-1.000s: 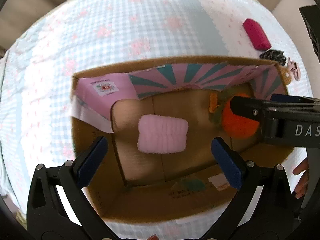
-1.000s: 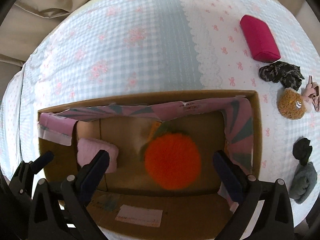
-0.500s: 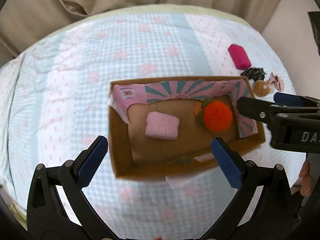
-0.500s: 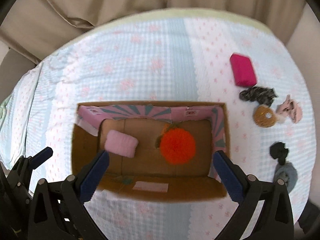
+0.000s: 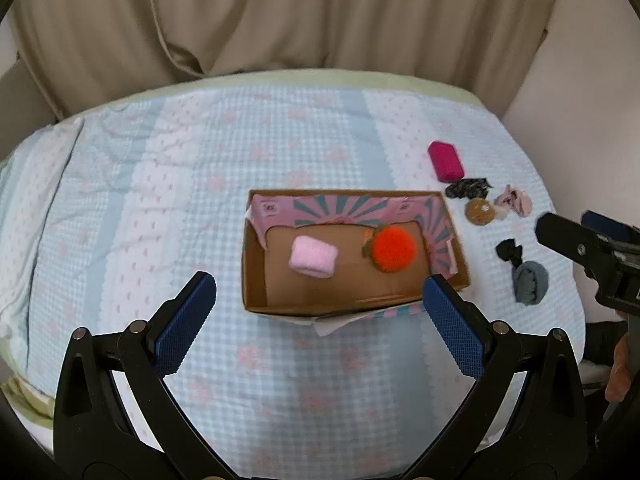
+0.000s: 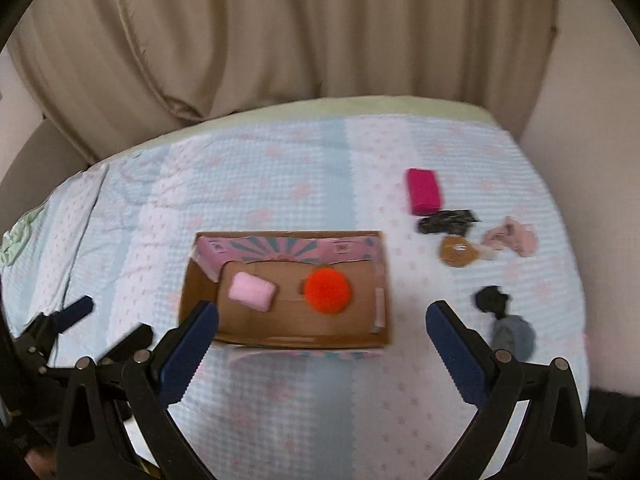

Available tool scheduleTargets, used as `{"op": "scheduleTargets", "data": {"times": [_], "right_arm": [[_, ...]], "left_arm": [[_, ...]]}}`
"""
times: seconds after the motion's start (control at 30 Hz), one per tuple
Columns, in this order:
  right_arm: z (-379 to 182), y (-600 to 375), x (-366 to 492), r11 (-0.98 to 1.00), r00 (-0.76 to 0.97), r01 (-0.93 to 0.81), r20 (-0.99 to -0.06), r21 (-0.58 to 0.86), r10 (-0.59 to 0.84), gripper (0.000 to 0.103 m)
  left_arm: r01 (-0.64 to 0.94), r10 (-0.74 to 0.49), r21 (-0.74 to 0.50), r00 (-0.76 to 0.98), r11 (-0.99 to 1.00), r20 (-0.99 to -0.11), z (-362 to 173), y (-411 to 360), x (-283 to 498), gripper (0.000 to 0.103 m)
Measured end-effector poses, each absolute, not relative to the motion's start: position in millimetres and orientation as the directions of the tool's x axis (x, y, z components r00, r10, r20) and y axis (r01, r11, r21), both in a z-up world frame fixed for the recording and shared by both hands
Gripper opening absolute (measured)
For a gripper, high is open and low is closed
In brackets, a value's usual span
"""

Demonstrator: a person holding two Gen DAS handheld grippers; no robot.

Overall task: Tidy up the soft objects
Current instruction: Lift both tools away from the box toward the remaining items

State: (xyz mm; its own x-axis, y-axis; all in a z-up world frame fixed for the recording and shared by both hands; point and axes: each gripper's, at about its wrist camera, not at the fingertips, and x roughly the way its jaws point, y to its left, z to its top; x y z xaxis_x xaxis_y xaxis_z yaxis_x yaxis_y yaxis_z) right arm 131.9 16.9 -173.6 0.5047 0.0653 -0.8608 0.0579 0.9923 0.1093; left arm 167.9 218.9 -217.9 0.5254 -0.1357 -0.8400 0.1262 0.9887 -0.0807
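Note:
An open cardboard box lies on the quilted bed. Inside it sit a pale pink soft block and an orange fuzzy ball. Right of the box lie a magenta block, a dark patterned cloth, a brown fuzzy ball, a pink cloth, a black piece and a grey roll. My left gripper and right gripper are both open, empty and high above the box's near side.
The bed's blue and pink quilt spreads wide to the left of the box. A beige curtain hangs behind the bed. The right gripper's fingers reach in at the right edge of the left wrist view.
Both grippers have pulled up and back from the box, which now looks much smaller. The pink block and orange ball stay in the box.

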Motion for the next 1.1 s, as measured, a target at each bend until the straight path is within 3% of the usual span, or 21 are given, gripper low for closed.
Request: {"op": "scheduleTargets", "data": {"times": [0.23, 0.6, 1.1], "right_arm": [[-149, -44, 94, 0.986, 0.552, 0.142, -0.834, 0.089, -0.004, 0.103], [-141, -171, 79, 0.981, 0.585, 0.169, -0.811, 0.094, -0.023, 0.103], [-198, -326, 145, 0.984, 0.530, 0.127, -0.847, 0.123, 0.037, 0.103]], "left_arm": [[0.151, -0.170, -0.101, 0.569, 0.983, -0.805, -188, 188, 152, 0.103], [0.131, -0.172, -0.116, 0.600, 0.985, -0.781, -166, 76, 147, 0.103], [0.045, -0.185, -0.189, 0.514, 0.981, -0.837, -217, -85, 205, 0.103]]}}
